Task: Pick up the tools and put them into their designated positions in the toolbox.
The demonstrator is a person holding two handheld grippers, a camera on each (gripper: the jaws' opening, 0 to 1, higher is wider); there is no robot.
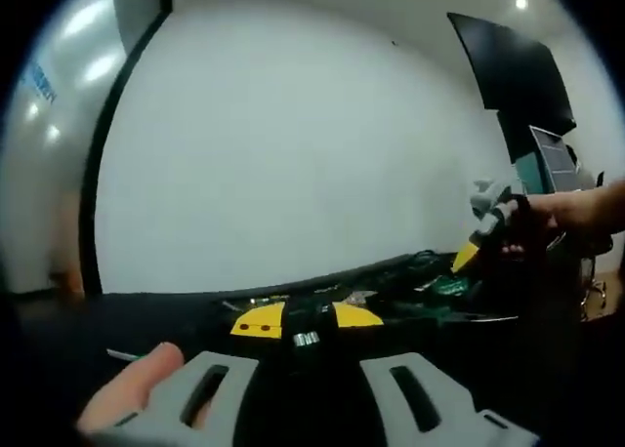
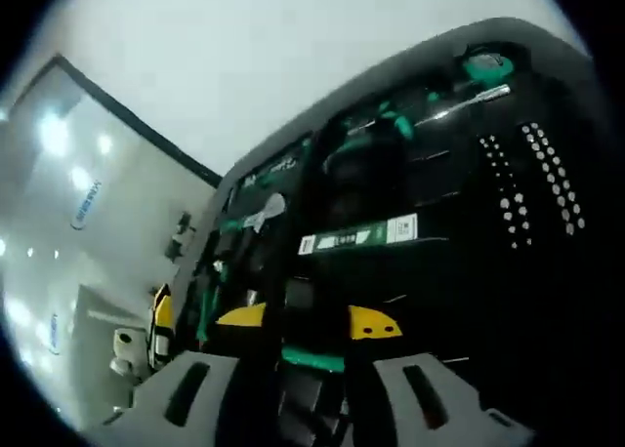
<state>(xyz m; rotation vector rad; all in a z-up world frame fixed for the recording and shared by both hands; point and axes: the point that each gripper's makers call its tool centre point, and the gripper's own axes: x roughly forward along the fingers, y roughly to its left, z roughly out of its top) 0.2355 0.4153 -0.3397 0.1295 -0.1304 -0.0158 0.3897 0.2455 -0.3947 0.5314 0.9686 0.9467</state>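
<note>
Looking along the left gripper (image 1: 311, 393), its two grey fingers (image 1: 200, 393) stand spread apart with nothing between them; a person's fingertip (image 1: 137, 384) shows just beside the left one. Beyond them, well apart from the tips, the open black toolbox (image 1: 391, 296) lies flat on a dark table (image 1: 78, 320), its two yellow latches (image 1: 259, 320) facing the camera and green-handled tools dimly visible inside. Farther right, a hand (image 1: 576, 213) holds the other gripper above the box's far end.

Along the right gripper (image 2: 303, 398), the grey fingers (image 2: 186, 393) are likewise spread and empty. The toolbox interior (image 2: 410, 203) lies close ahead, the yellow latches (image 2: 371, 322) just beyond the tips. Green-handled tools (image 2: 391, 125) sit in moulded slots, a labelled strip (image 2: 356, 237) crosses the middle, and rows of sockets (image 2: 532, 179) stand at right.
</note>
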